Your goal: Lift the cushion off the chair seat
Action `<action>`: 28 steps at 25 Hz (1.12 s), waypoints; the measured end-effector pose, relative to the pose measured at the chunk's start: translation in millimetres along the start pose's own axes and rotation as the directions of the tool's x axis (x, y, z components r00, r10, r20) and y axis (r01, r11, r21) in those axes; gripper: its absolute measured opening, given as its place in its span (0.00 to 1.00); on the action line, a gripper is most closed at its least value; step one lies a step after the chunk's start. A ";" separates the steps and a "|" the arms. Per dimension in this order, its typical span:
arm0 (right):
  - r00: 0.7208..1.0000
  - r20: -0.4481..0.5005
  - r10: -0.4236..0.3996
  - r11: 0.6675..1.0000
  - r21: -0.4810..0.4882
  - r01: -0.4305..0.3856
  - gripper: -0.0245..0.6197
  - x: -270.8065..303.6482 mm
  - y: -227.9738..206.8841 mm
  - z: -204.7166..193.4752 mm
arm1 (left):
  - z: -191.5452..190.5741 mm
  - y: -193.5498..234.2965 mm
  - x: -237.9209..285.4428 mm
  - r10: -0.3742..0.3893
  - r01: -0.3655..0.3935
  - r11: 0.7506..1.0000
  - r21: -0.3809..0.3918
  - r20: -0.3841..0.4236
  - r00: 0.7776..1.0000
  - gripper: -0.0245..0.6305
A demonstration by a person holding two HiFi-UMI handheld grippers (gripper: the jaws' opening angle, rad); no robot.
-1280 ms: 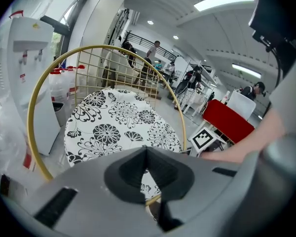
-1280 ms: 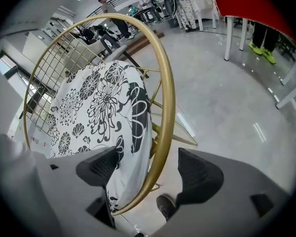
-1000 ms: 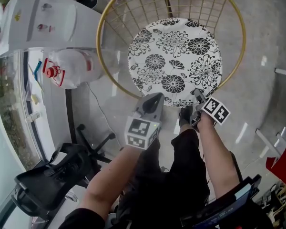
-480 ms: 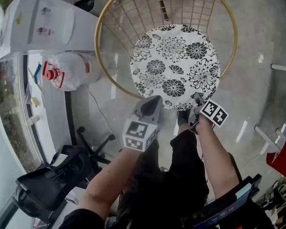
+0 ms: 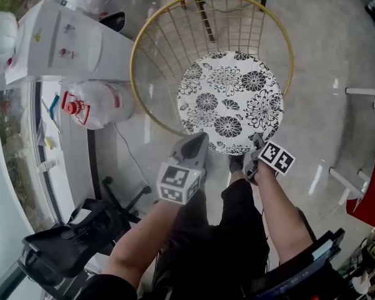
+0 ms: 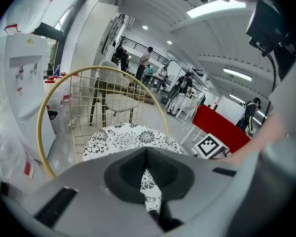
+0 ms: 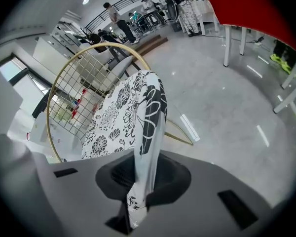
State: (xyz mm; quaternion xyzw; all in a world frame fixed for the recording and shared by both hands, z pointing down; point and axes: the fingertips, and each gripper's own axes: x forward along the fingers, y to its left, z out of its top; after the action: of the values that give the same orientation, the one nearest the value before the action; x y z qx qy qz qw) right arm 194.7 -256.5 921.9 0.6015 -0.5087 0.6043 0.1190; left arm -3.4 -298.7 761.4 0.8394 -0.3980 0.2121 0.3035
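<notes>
Two grey hand-held grippers, black trousers

The left gripper [image 5: 199,137] and right gripper [image 5: 257,139] have smooth light-grey plastic shells, with dark ribbed hollows round the jaws. Each carries a white cube printed with black square markers: left cube [image 5: 177,183], right cube [image 5: 275,157]. Black trousers [image 5: 215,249] fill the lower centre of the head view.
</notes>
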 end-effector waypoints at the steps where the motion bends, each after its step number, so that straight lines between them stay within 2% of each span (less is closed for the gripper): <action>1: 1.000 0.001 0.004 1.000 -0.013 -0.004 0.10 -5.3 3.9 1.3 | 4.8 -2.3 -3.4 -0.003 0.003 1.000 0.002 0.005 1.000 0.05; 6: 0.999 0.014 0.031 0.994 -0.106 -0.029 0.09 -32.6 25.9 14.2 | 30.9 -17.6 -19.9 -0.015 0.014 1.000 0.022 0.035 0.999 0.05; 14: 0.997 0.023 0.073 0.961 -0.270 -0.065 0.09 -79.4 73.4 39.1 | 74.5 -38.9 -48.1 -0.018 0.014 0.999 0.050 0.082 0.996 0.05; 21: 0.991 0.030 0.131 0.902 -0.418 -0.107 0.09 -125.5 120.4 55.3 | 112.4 -57.3 -74.9 -0.015 0.006 0.998 0.064 0.135 0.991 0.05; 28: 0.986 0.045 0.159 0.793 -0.602 -0.100 0.08 -166.1 154.2 70.5 | 141.1 -72.5 -100.2 0.013 -0.026 0.998 0.061 0.198 0.980 0.05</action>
State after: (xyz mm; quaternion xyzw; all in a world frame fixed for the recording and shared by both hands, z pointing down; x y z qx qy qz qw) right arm 162.1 -302.2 691.4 0.5248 -0.7179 0.3914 0.2368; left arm 11.0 -304.1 574.4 0.8615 -0.4275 0.1434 0.2337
